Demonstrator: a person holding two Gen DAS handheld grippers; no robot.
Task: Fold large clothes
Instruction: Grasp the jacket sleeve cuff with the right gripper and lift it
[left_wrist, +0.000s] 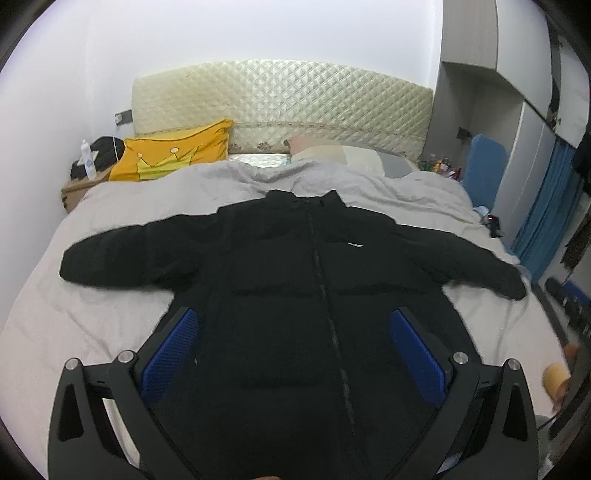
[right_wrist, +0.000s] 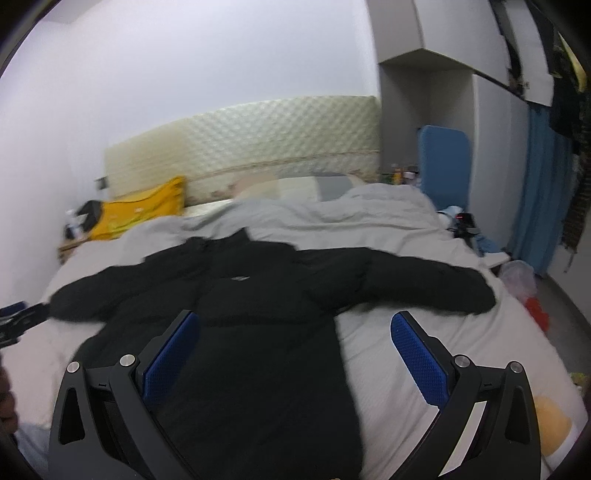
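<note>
Beneath both wide-spread tools (left_wrist: 293, 325) (right_wrist: 295, 325), black jacket (left_wrist: 288, 280) lies flat.

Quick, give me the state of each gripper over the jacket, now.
Left gripper: open, holding nothing, above the black puffy zip-up jacket.
Right gripper: open, holding nothing, over the jacket's right edge and the light grey bedcover.

You see both views under soft, even indoor light with a cool cast; the white wall (left_wrist: 258, 33) glows pale. Fisheye bending curves the edges into dark corners. Your left view is sharp; your right view is smeared, blurring the headboard (right_wrist: 258, 136).
</note>
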